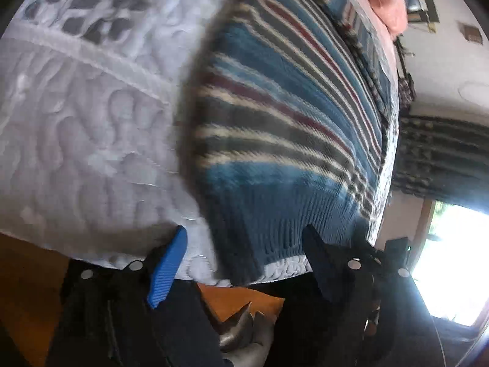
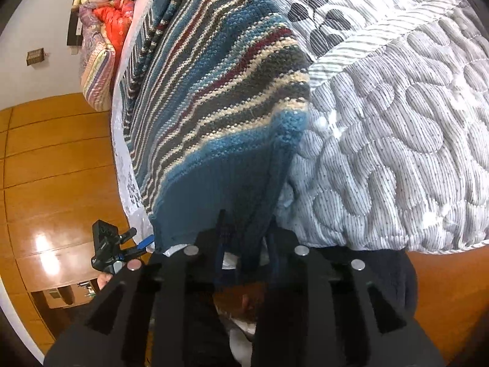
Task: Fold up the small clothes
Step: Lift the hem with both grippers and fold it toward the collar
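Note:
A knitted sweater [image 1: 275,122] with blue, grey, cream and maroon stripes lies on the quilted bed cover [image 1: 76,137], its plain blue ribbed hem at the bed's near edge. My left gripper [image 1: 246,229] is open at that edge. Its blue-padded finger [image 1: 168,266] is over the quilt and the dark finger is by the hem's corner, with the hem between them but not pinched. In the right wrist view the sweater [image 2: 214,91] runs away from me, and my right gripper [image 2: 246,235] is shut on its blue hem, which hangs down between the fingers. The left gripper [image 2: 122,244] shows off to the left there.
A wooden floor [image 2: 55,168] lies below the bed edge. Pink and orange bedding [image 2: 107,9] is piled at the far end. A bright window [image 1: 452,260] and a dark patterned curtain [image 1: 443,153] are off to one side. Quilt with dark paw prints [image 2: 324,21] spreads beside the sweater.

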Tool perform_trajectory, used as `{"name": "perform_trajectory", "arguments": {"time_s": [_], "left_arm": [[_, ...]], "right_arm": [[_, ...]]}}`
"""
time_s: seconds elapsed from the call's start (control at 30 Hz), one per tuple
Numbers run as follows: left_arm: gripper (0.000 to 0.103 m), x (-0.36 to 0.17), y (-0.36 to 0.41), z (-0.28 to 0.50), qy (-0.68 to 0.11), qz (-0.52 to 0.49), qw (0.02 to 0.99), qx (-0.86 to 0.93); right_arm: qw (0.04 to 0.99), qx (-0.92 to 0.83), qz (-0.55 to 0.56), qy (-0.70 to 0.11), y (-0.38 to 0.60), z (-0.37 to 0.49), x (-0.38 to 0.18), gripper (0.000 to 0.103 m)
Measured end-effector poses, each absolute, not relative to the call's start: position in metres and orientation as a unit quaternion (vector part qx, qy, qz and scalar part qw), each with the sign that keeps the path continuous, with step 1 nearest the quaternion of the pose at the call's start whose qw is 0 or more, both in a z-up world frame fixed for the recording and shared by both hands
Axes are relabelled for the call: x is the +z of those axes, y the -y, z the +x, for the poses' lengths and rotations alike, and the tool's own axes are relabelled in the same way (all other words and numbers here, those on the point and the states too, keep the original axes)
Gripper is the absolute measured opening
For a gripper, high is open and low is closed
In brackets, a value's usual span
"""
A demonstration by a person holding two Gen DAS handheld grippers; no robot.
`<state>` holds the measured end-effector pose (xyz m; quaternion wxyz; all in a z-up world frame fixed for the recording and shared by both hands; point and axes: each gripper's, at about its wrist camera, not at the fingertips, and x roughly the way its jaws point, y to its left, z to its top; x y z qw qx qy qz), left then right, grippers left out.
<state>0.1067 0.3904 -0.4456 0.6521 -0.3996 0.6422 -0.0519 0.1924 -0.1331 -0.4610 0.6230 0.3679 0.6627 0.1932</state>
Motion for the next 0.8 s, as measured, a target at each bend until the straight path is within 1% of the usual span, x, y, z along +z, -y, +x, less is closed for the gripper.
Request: {"name": "perform_trajectory", "arguments": {"time_s": [0.13,0.23,0.3,0.37,0.4,0.43,0.5,0.53,0.57,0.67,0.8], "left_arm": [[0.08,-0.46,-0.388,0.114,-0.647,-0.406,0.641,-0.074],[0.079,-0.47,-0.38,0.121,-0.642,-0.431,0.626,-0.1],[0.079,-0.473,-0.37,0.125,-0.648,-0.421,0.626,-0.104],[0.067,-0.472,-0.364,0.126,-0.654,-0.399,0.635,-0.099],[0.043,-0.473,-0.365,0.124,-0.658,-0.39,0.638,-0.091],[0.011,-0.474,-0.367,0.122,-0.66,-0.388,0.637,-0.088],[0.009,-0.482,-0.372,0.113,-0.665,-0.397,0.626,-0.091],[0.009,-0.483,-0.372,0.11,-0.662,-0.398,0.628,-0.093],[0.008,-0.483,-0.374,0.106,-0.654,-0.407,0.63,-0.095],[0.008,-0.469,-0.382,0.097,-0.622,-0.441,0.639,-0.104],[0.008,-0.42,-0.385,0.083,-0.57,-0.468,0.661,-0.141]], "right_arm": [[0.616,0.189,0.382,-0.662,0.135,0.194,-0.469,0.025],[0.616,0.195,0.385,-0.658,0.133,0.193,-0.468,0.026],[0.616,0.195,0.387,-0.658,0.133,0.193,-0.468,0.028],[0.616,0.193,0.39,-0.657,0.133,0.193,-0.468,0.028],[0.614,0.193,0.394,-0.656,0.134,0.193,-0.469,0.028],[0.613,0.194,0.395,-0.656,0.135,0.194,-0.47,0.028],[0.612,0.196,0.395,-0.656,0.135,0.196,-0.472,0.026],[0.616,0.197,0.389,-0.657,0.134,0.196,-0.473,0.022],[0.621,0.194,0.382,-0.657,0.134,0.197,-0.473,0.008],[0.629,0.196,0.374,-0.652,0.135,0.196,-0.466,0.007],[0.651,0.23,0.386,-0.612,0.141,0.191,-0.425,0.006]]}}
